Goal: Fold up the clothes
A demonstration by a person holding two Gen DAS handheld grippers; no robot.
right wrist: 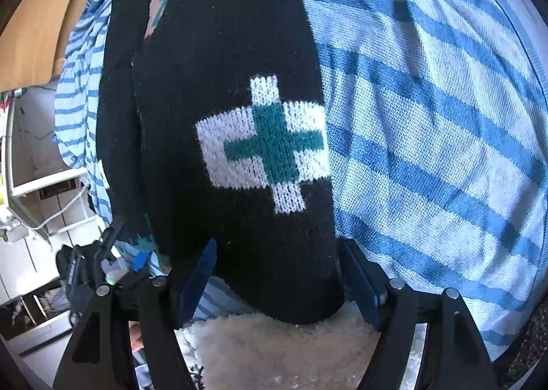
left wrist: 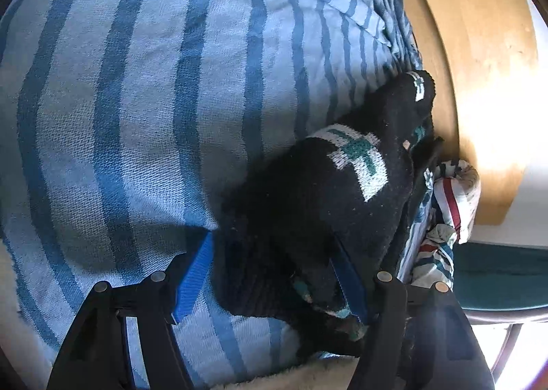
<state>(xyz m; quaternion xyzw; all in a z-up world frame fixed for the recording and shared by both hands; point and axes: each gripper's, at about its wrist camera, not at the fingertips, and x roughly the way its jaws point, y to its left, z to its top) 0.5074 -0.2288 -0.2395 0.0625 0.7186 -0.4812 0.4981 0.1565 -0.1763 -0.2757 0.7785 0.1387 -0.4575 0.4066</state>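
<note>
Both my left hand-held gripper (left wrist: 270,273) and right hand-held gripper (right wrist: 277,273) straddle the black knit sweater (right wrist: 222,81), jaws spread and seemingly released, lying mid-frame on striped blue cloth (left wrist: 120,98), folding apparently barely begun.

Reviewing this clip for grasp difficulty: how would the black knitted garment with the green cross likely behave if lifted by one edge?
The black knitted garment looks floppy: it drapes in soft folds over the striped blue cloth, so it would probably sag. Its thick, fuzzy knit suggests good grip, not slipperiness. Being bulky, it may feel fairly heavy for clothing.
</note>
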